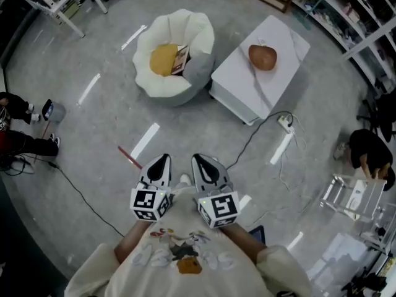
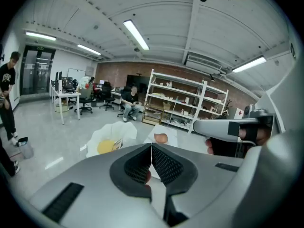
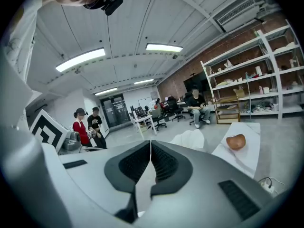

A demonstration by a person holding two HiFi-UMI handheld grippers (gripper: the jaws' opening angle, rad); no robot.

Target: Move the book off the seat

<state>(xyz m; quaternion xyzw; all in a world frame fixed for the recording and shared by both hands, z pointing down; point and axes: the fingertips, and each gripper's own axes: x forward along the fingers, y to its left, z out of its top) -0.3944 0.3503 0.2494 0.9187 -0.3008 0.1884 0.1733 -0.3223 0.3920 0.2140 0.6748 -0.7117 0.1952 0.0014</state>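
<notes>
While kept close to the chest, shut tight on nothing: left tool (image 1: 163, 158) and right tool (image 1: 200, 159), side by side, likely parked that way for the walk over. Farther across the floor, propped in the white seat (image 1: 199, 34) against a yellow cushion (image 1: 162, 59): the book (image 1: 180, 59), well out of reach. Just right of that, a low white table (image 1: 247, 88), probably the drop spot.

Quick count: one white beanbag seat (image 1: 176, 79) far left, holding one book (image 1: 180, 59) and one yellow cushion (image 1: 163, 59). One white table (image 1: 247, 85) far right, with one brown round thing (image 1: 262, 56) on top.
</notes>
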